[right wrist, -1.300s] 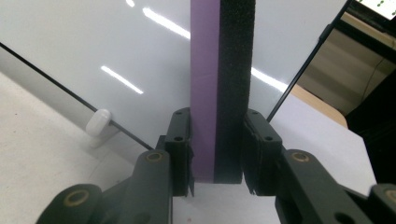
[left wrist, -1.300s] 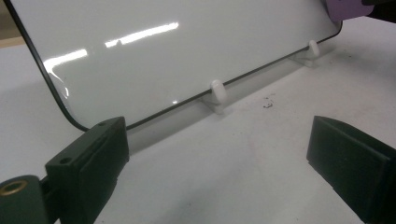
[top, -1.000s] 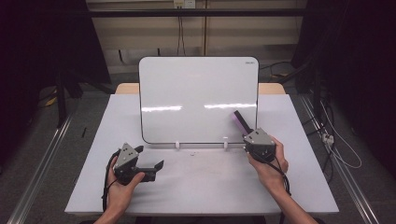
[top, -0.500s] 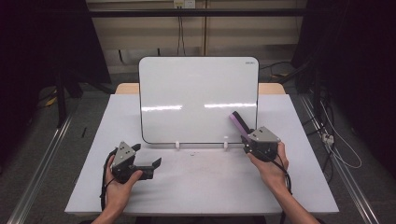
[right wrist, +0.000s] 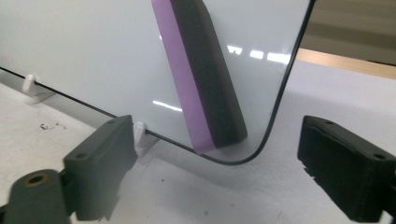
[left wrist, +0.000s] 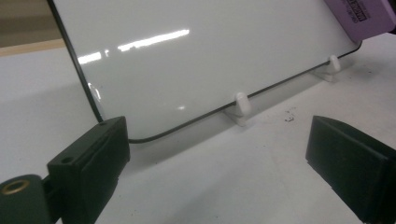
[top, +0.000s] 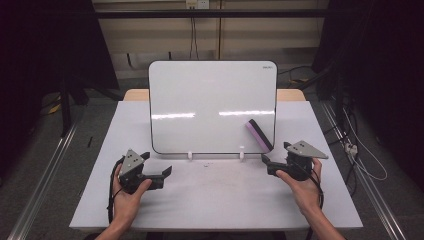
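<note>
Setting: a white table (top: 215, 200) in a dim lab, dark curtains at both sides and cables on the floor behind.
Left gripper (top: 162, 175): nearest the person, low over the table in front of the whiteboard's lower left corner; jaws spread wide, holding nothing, touching nothing.
Right gripper (top: 266, 162): just in front of the board's lower right corner; jaws spread wide with empty air between them, aimed at the eraser.
Whiteboard (top: 210, 100): stands tilted back on two small white clips (left wrist: 240, 107), its face clean apart from glare.
Eraser (right wrist: 205, 84): purple back and dark felt, lying slanted on the board face near the lower right corner, its lower end close to the black rim.
Step in hand: likely the right gripper's reach for the eraser.
Doing it well: turn the jaws to the eraser's slant, close on its long sides rather than its ends, and approach gently so the board isn't pushed off its clips; the left gripper could steady the board's edge.
</note>
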